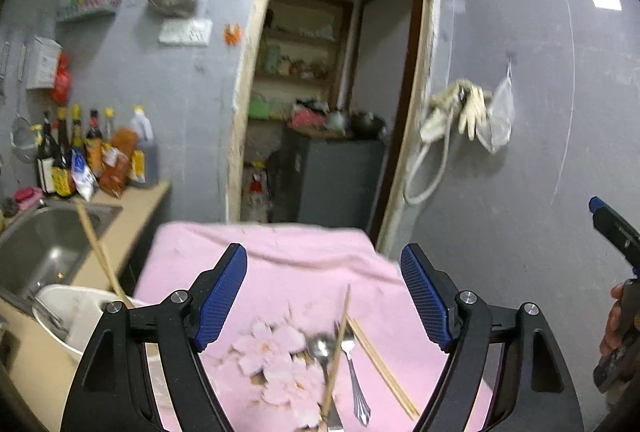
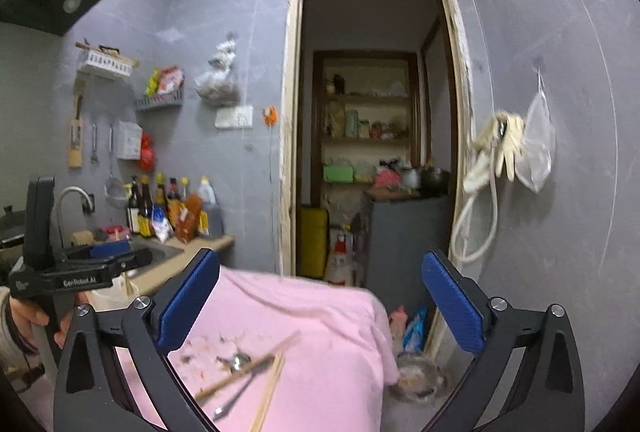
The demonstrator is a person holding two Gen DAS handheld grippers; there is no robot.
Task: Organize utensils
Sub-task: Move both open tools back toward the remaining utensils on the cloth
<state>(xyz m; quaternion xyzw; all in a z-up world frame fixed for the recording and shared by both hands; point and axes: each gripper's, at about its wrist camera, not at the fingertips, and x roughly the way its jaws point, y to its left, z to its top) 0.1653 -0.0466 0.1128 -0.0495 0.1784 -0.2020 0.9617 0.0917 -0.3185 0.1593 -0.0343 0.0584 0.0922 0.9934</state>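
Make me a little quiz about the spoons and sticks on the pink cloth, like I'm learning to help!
1. True or false: the left hand-held gripper is holding the fork.
2. What lies on the pink cloth? A) only a knife B) spoon, fork and chopsticks C) plates
3. Fill in: one chopstick stands in the white ____ beside the sink.

Key
1. False: its jaws are open, with nothing between them.
2. B
3. container
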